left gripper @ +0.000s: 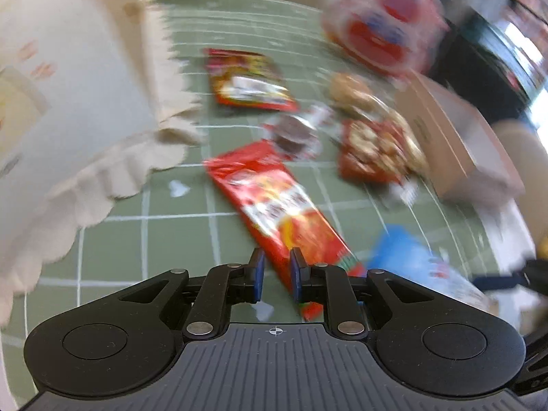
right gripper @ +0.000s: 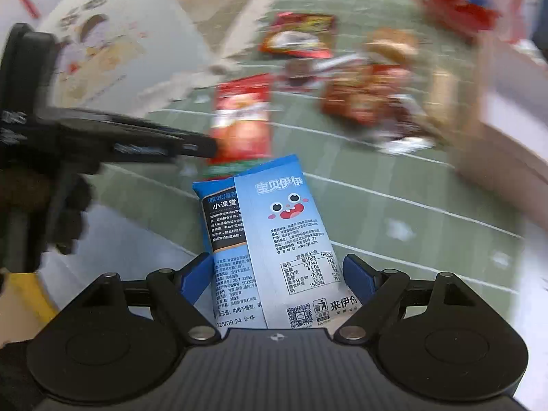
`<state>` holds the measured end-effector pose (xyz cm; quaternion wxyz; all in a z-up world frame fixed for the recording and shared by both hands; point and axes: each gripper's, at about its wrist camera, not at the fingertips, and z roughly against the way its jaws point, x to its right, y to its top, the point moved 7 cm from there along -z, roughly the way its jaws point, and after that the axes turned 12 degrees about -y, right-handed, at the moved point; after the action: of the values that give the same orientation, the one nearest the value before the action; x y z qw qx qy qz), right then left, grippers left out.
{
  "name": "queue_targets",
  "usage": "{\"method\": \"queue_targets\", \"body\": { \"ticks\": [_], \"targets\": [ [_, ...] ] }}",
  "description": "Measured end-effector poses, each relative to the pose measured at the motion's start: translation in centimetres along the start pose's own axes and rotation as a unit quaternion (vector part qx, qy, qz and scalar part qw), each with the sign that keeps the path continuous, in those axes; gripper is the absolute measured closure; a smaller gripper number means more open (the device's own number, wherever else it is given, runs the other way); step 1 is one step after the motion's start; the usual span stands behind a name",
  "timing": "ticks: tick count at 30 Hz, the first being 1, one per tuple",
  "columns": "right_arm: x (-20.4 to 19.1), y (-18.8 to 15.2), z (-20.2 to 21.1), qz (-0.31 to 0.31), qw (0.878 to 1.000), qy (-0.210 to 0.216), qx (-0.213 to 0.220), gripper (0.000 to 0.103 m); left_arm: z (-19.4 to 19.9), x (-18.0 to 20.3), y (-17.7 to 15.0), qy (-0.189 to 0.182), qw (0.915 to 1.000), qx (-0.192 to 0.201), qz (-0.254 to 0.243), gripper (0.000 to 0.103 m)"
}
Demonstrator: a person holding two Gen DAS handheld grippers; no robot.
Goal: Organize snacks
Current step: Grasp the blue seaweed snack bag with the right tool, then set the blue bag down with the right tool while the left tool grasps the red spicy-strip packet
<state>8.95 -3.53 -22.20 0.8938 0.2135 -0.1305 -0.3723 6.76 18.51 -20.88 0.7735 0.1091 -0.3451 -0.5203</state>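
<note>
The right gripper (right gripper: pixel 275 275) has its jaws clamped on the sides of a blue packet (right gripper: pixel 274 236), printed back up, held sharp against a blurred scene. The left gripper (left gripper: pixel 276 275) has its jaws nearly together with nothing between them; through the narrow gap shows a long red packet (left gripper: pixel 284 212) lying on the green gridded mat (left gripper: pixel 130 239), whether touched I cannot tell. In the left view the blue packet (left gripper: pixel 411 257) is a blur at the near right. Farther out, a dark wrapped snack (left gripper: pixel 294 133) and a red pack of round biscuits (left gripper: pixel 373 150) lie close together. A cardboard box (left gripper: pixel 455 144) stands to their right. A scalloped cream cloth (left gripper: pixel 85 120) covers the left. Far off lie another red packet (left gripper: pixel 246 82) and a red-and-white bag (left gripper: pixel 383 24).
</note>
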Motion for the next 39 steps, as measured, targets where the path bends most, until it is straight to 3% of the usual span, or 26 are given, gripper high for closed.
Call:
{"method": "queue_targets", "body": {
  "ticks": [4, 8, 11, 14, 18, 20, 23, 26, 29, 32, 33, 37, 39],
  "targets": [
    [4.5, 0.5, 1.2, -0.035, 0.992, -0.106, 0.056, 0.019, 0.0, -2.3, 1.6, 0.021, 0.9956, 0.049, 0.078, 0.083],
    [5.2, 0.6, 2.1, -0.042, 0.991, -0.101, 0.072, 0.016, -1.9, -3.1, 4.1, 0.040, 0.9937, 0.066, 0.082, 0.083],
    [4.5, -0.1, 1.8, -0.046, 0.993, -0.091, 0.061, 0.016, -3.4, -2.5, 6.0, 0.043, 0.9950, 0.067, 0.060, 0.083],
    [3.7, -1.2, 1.5, -0.042, 0.994, -0.084, 0.050, 0.016, -5.0, -0.6, 6.9, 0.015, 0.9986, 0.050, 0.010, 0.083],
    [4.2, -3.0, 1.3, -0.033, 0.994, -0.101, 0.036, 0.016, -5.9, 2.8, 5.2, -0.048, 0.9966, -0.007, -0.066, 0.082],
    [5.0, -3.9, 1.3, -0.042, 0.992, -0.113, 0.032, 0.016, -4.7, 4.0, 4.2, -0.054, 0.9945, -0.006, -0.089, 0.082],
    [6.7, -5.0, 1.5, -0.070, 0.989, -0.125, 0.026, 0.015, -2.5, 6.0, 2.3, -0.035, 0.9838, -0.009, -0.175, 0.082],
    [8.3, -6.5, 1.1, -0.102, 0.986, -0.135, 0.011, 0.014, -1.8, 7.2, -0.4, -0.032, 0.9636, -0.060, -0.259, 0.082],
    [9.3, -7.7, 0.6, -0.133, 0.982, -0.133, -0.003, 0.014, -2.5, 7.4, -2.3, -0.020, 0.9451, -0.101, -0.310, 0.081],
    [9.5, -8.4, 0.3, -0.149, 0.980, -0.134, -0.009, 0.010, -3.1, 7.7, -3.1, -0.005, 0.9305, -0.105, -0.351, 0.081],
    [9.6, -8.6, 0.3, -0.149, 0.979, -0.137, -0.009, 0.010, -3.0, 7.9, -3.3, -0.007, 0.9280, -0.108, -0.356, 0.080],
    [9.2, -8.8, 0.3, -0.145, 0.979, -0.143, -0.008, 0.006, -3.5, 8.4, -3.3, -0.046, 0.9294, -0.122, -0.345, 0.055],
    [9.2, -8.8, 0.3, -0.145, 0.979, -0.143, -0.007, 0.005, -3.5, 8.5, -3.0, -0.064, 0.9320, -0.122, -0.335, 0.052]
  ]
}}
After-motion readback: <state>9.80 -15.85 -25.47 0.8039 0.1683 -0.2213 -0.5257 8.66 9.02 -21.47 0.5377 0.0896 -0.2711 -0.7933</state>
